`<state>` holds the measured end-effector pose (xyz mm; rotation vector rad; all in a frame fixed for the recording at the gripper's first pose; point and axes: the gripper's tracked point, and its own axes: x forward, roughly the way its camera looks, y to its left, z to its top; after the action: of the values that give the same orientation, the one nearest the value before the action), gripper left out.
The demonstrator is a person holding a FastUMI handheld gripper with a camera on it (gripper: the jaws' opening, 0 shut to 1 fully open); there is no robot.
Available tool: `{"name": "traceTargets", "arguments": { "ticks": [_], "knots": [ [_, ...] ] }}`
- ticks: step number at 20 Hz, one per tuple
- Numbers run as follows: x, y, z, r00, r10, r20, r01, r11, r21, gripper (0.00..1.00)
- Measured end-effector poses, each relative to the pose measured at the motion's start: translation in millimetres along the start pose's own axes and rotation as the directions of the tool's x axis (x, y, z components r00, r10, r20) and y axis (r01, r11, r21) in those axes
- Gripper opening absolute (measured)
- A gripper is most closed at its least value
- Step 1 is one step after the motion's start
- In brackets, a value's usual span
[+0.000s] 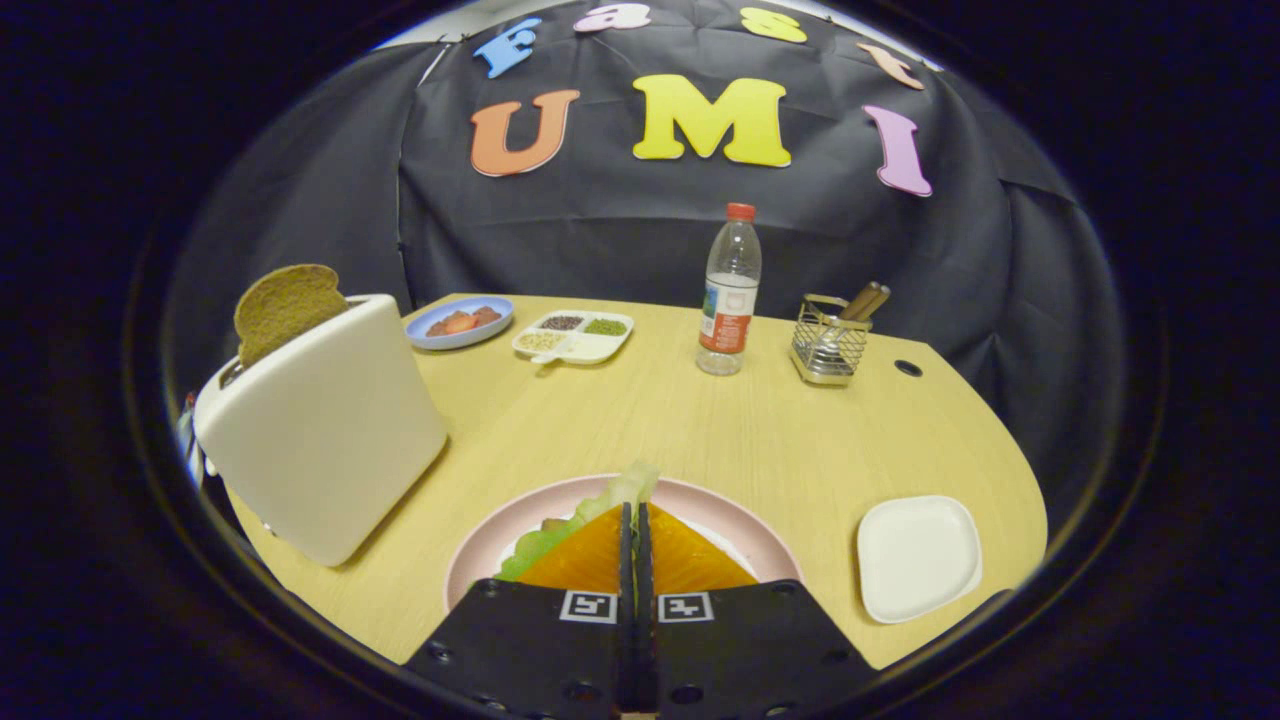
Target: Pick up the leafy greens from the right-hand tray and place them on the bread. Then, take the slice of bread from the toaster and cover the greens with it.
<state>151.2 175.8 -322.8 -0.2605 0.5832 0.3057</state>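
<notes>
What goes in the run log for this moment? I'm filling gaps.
gripper: fingers shut on leafy greens | over pink plate | bread slice in toaster | right-hand tray bare

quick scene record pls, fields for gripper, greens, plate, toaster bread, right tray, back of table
gripper: fingers closed together over the pink plate, pinching the leafy greens
leafy greens: at the fingertips, over the pink plate
pink plate: just ahead of the fingers; whether bread lies on it is hidden
toaster: left of plate, bread slice sticking up from its slot
white tray: right of plate
table back: blue dish, divided dish, bottle, wire caddy
</notes>
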Motion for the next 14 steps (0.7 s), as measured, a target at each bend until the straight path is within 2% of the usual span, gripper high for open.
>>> {"name": "traceTargets", "arguments": {
  "ticks": [3,4,7,11,14],
  "knots": [
    [2.6,-6.1,-2.6,1.0,-0.025,-0.012,0.025,0.999,0.023,0.05],
    [0.7,-3.6,-1.9,1.0,-0.014,-0.016,0.014,1.0,0.026,0.16],
    [-10.4,-8.8,8.0,0.998,-0.057,0.015,0.057,0.998,-0.01,0.49],
    [-40.8,-7.7,25.1,0.995,-0.083,0.055,0.08,0.996,0.044,0.92],
    [-70.6,2.0,46.9,0.991,-0.086,0.107,0.075,0.993,0.095,0.96]
  ]
}}
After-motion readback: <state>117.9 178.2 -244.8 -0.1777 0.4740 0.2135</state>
